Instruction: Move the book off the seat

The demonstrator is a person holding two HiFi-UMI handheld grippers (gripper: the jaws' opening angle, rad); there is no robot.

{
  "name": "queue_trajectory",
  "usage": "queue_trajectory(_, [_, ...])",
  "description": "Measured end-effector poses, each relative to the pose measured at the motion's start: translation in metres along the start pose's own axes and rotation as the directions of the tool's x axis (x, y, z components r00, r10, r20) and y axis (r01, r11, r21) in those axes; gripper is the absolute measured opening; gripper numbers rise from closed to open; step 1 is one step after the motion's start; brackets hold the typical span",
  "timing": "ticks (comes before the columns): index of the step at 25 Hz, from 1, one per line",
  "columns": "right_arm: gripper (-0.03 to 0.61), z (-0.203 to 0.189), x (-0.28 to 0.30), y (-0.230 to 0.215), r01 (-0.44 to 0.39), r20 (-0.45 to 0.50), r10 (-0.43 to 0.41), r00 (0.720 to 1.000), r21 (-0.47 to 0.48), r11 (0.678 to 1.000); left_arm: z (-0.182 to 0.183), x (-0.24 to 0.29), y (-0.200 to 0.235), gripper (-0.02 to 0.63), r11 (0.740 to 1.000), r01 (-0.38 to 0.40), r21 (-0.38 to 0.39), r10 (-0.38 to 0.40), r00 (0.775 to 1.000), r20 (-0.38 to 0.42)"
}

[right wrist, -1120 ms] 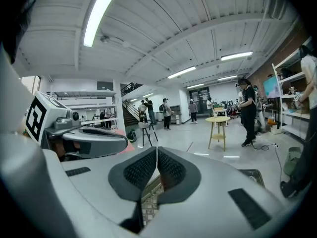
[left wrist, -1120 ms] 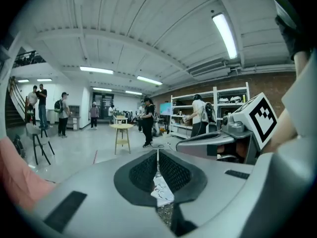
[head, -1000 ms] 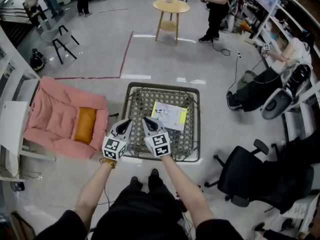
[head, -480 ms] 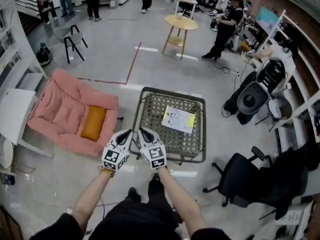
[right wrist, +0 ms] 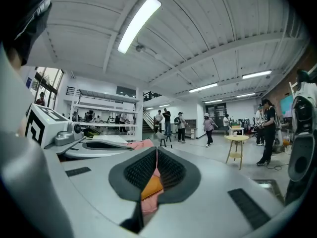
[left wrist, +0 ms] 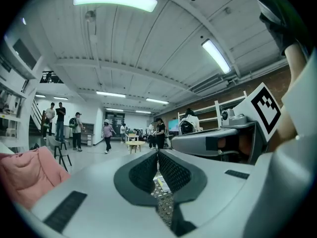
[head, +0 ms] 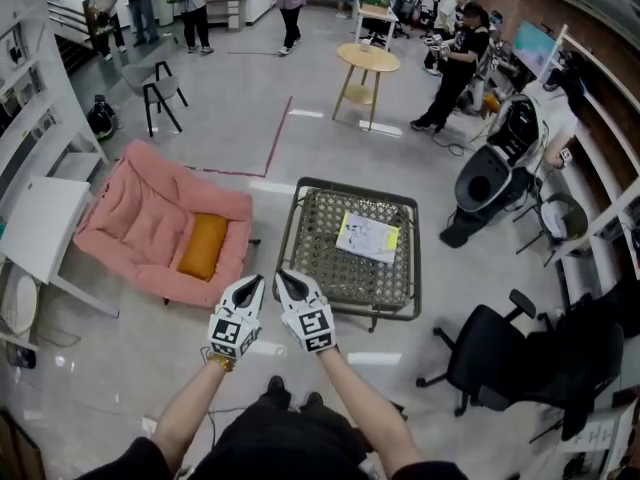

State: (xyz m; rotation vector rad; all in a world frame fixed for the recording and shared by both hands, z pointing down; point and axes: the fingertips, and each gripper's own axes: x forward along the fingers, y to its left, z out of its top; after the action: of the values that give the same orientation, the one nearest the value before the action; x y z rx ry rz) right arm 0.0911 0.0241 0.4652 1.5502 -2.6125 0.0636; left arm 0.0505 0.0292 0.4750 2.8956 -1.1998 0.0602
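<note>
The book [head: 368, 237], white with a yellow strip along one side, lies flat on the woven seat [head: 320, 268]. It sits in the seat's right half, close to the right edge and well back from the near edge, turned a little askew to the dark frame. Nothing touches it.

The left gripper [head: 252, 282] and the right gripper [head: 283, 279] are held side by side just off the seat's near left corner, at the near edge, well apart from the book. The jaws of both are closed, pad against pad, with nothing between them. In the left gripper view a strip of the woven seat shows below the meeting pads. In the right gripper view the same gap shows pink and orange.

To the left of the seat, on the floor [head: 330, 148], stands a pink armchair [head: 140, 218] with an orange cushion [head: 203, 246] on it. A round wooden table [head: 367, 59] stands farther off, with several people standing around the room. A black office chair [head: 500, 360] is at the near right.
</note>
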Motion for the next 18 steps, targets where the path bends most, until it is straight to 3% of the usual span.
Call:
queue_trajectory(9, [0.014, -0.016, -0.069, 0.012, -0.066, 0.048, 0.066, 0.997, -0.008, 0.998, -0.002, -0.032, -0.065, 0.021, 0.997, -0.074, 0.001, 0.074, 0.997, 0.002])
queue_trajectory(18, [0.014, -0.031, -0.091, 0.029, -0.103, -0.001, 0.103, 0.995, -0.01, 0.995, -0.007, -0.048, -0.094, 0.021, 0.996, -0.076, 0.037, 0.076, 0.997, -0.016])
